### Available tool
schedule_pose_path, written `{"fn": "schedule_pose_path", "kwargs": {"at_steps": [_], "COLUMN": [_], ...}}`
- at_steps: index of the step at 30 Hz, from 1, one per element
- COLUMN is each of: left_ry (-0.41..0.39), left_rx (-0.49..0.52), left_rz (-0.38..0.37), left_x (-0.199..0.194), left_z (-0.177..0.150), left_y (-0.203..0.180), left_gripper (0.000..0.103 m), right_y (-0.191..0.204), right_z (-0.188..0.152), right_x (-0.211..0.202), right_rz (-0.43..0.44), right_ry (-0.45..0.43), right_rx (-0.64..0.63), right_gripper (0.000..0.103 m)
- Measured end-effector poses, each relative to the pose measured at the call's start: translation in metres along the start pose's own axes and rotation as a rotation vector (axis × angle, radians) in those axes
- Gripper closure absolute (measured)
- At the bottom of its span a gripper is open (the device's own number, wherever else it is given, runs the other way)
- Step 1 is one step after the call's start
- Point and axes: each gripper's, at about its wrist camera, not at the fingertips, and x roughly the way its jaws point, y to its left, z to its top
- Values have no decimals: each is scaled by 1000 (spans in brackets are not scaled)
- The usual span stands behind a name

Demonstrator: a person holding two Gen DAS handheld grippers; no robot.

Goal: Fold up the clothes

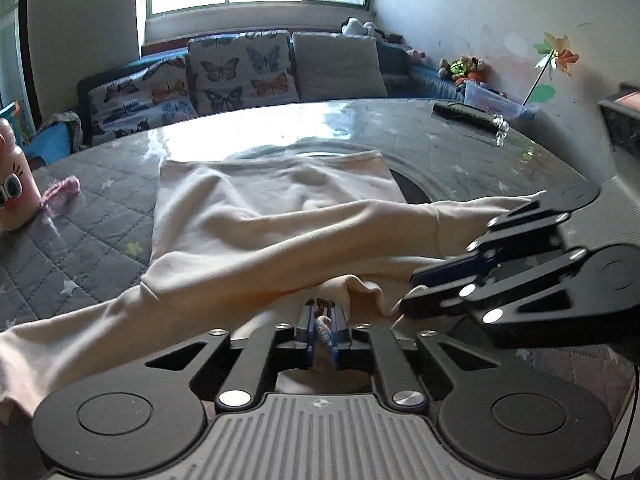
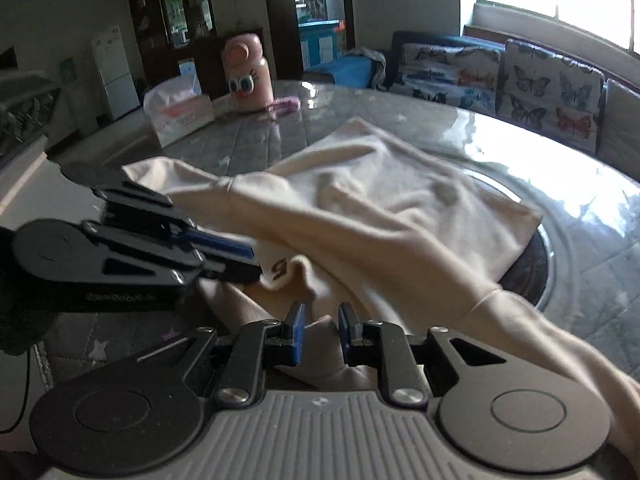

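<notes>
Left wrist view: the left gripper (image 1: 320,307) sits low at the near edge, its blue-padded fingers (image 1: 305,322) drawn almost together on a small bunch of the cream garment (image 1: 256,216); the cloth pinched between them is partly hidden by the black linkage. This garment is soft, matte and creased, its body spread flat on the surface (image 1: 460,152), one long sleeve running across from the near left, where the frame cuts it off, to the right. There the right gripper (image 1: 416,292) enters, blurred, its tips at the garment's near edge; whether they pinch cloth is hard to make out from here. A quilted grey cover under glossy glass makes up the surface, with window glare washing out the far part. A pink bottle (image 1: 12,184) with cartoon eyes is cut off at the left edge. Butterfly cushions (image 1: 240,72) line the sofa beyond.

Right wrist view: the right gripper (image 2: 320,320) has its fingers parted, a fold of the garment (image 2: 400,200) rising between them without being clamped. The left gripper (image 2: 250,260) comes in from the left, blurred, its tips closed at a bunched edge bearing a small dark mark too smeared to read. A sleeve runs off to the near right. Far left stand the bottle (image 2: 246,74) and a tissue box (image 2: 178,114), its print illegible.
</notes>
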Motion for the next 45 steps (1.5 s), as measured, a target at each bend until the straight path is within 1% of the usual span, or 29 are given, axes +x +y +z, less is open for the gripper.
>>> {"fn": "schedule_pose_path", "kwargs": {"at_steps": [3,4,5,9,12,17,20,22,25,27,29,32,35,39,41,43,45], "left_ry": [-30,-36,-42,-79,-71,-8,13,-10,-57,-74,-77,-48,-8,45,51,52,49], "left_rx": [2,4,6,17,25,58,77,87,72,54,45,32,35,78,103,115,123], "left_rz": [-8,-6,-5,-29,-65,-96,-115,-113,-101,-86,-83,-94,-108,-149,-154,-160,-160], "left_x": [-12,-16,-20,-42,-54,-59,-62,-69,-74,-70,-58,-33,-16,-11,-13,-18,-24], "left_z": [-2,-3,-3,-12,-23,-43,-47,-43,-32,-23,-15,-9,-13,-31,-40,-42,-40], "left_y": [0,0,0,0,-1,-5,-5,-3,4,8,9,7,4,-5,-8,-8,-6], "left_gripper": [97,97,97,97,97,96,94,93,93,93,93,93,93,93,93,93,92], "right_y": [4,5,6,13,21,43,49,49,42,34,29,22,24,31,33,31,21], "right_z": [-4,-4,-5,-12,-22,-46,-56,-55,-44,-35,-30,-24,-23,-36,-40,-38,-32], "right_x": [-1,-4,-9,-32,-48,-59,-56,-59,-66,-67,-59,-41,-29,-23,-27,-32,-40], "right_rz": [-25,-29,-29,-11,19,75,111,131,140,132,100,87,81,106,113,123,124], "right_ry": [-4,-11,-21,-62,-58,4,69,79,41,10,1,20,31,62,60,55,32], "right_rx": [-21,-25,-29,-57,-73,-151,-195,-201,-174,-143,-126,-98,-113,-143,-159,-141,-105], "right_gripper": [88,95,97,98,99,99,98,98,97,97,96,95,94,93,93,92,92]}}
